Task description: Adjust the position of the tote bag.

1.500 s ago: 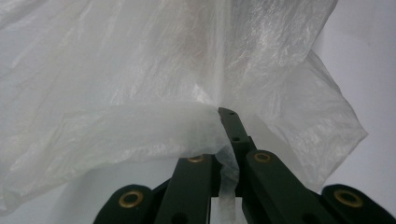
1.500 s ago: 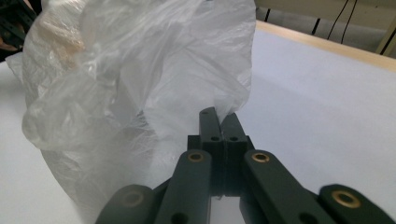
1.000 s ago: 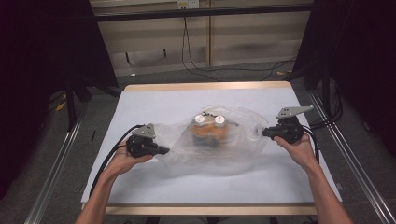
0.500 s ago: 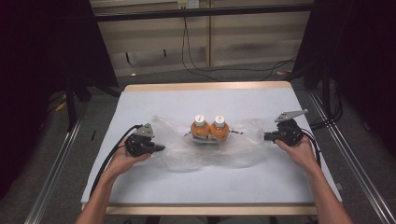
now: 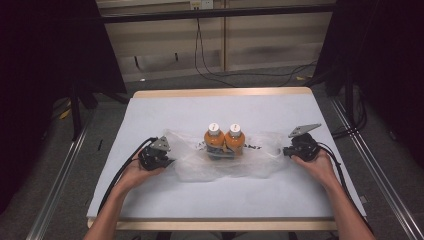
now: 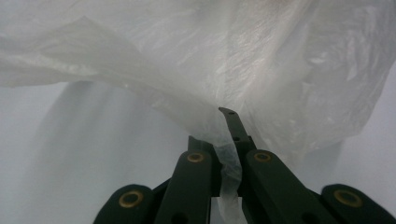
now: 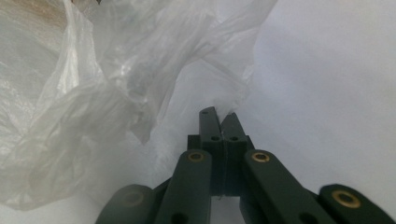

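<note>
Two orange bottles [image 5: 223,139] with white caps stand side by side at the middle of the table. A clear plastic bag [image 5: 250,161] with black print lies slumped low around their bases. My left gripper [image 5: 171,161] is at the bag's left end, shut on a strip of the film [image 6: 229,161]. My right gripper [image 5: 285,150] is at the bag's right end, shut on the film's edge [image 7: 228,103]. In the left gripper view [image 6: 222,140] the bag [image 6: 243,60] billows ahead of the jaws. In the right gripper view [image 7: 219,117] the bag [image 7: 70,121] piles up to the left.
The table has a white cover [image 5: 210,195] and a wooden rim [image 5: 220,92]. Metal rails [image 5: 60,185] run along both sides on the floor. Cables [image 5: 210,70] lie on the floor beyond the far edge.
The bag, held up and ballooned over the bottles a second ago, has sunk flat around them, and their caps and shoulders now stand clear. The right hand has come down; the left stayed put.
</note>
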Demonstrator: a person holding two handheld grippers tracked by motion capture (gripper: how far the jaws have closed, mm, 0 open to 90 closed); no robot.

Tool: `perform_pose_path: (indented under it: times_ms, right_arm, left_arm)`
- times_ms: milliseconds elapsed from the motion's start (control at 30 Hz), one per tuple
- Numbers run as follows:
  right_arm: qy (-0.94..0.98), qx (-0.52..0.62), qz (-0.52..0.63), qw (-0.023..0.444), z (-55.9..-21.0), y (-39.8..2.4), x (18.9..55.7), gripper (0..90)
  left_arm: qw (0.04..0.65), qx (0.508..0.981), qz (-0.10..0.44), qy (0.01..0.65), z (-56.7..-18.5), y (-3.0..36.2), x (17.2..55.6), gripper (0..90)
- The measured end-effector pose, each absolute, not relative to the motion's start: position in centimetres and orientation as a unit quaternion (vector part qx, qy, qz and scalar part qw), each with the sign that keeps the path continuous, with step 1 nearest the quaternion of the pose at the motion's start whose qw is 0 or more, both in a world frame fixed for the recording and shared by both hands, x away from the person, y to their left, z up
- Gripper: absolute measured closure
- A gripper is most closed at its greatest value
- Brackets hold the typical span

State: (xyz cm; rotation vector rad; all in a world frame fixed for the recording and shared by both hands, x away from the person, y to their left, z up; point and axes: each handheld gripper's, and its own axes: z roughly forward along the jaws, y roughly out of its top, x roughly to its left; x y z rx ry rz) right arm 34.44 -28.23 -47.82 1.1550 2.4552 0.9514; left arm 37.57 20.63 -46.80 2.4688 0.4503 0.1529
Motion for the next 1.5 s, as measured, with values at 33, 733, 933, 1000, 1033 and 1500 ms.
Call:
perform_pose_path:
  times_ms: [33,733,933,1000,1033,1500]
  right_arm:
    - [0.846,0.398,0.328,0.133,-47.8,-28.2,34.4,90.0]
    - [0.800,0.409,0.410,0.155,-43.2,-30.4,33.2,43.8]
    - [0.776,0.402,0.453,0.176,-40.8,-31.4,32.2,41.5]
    - [0.774,0.395,0.461,0.177,-40.3,-31.2,32.1,43.3]
    - [0.774,0.393,0.463,0.179,-40.1,-31.0,32.0,45.6]
    - [0.831,0.302,0.447,0.135,-39.7,-24.4,33.5,76.8]
  left_arm:
    - [0.309,0.934,0.058,0.170,-46.8,20.6,37.6,90.0]
    - [0.421,0.876,0.066,0.227,-42.9,23.6,37.5,45.2]
    - [0.461,0.847,0.086,0.250,-41.3,24.5,37.3,33.8]
    - [0.475,0.840,0.092,0.247,-40.6,24.5,37.0,35.3]
    - [0.480,0.838,0.094,0.244,-40.4,24.4,36.9,37.9]
    - [0.479,0.857,0.081,0.169,-38.5,18.2,37.8,66.4]
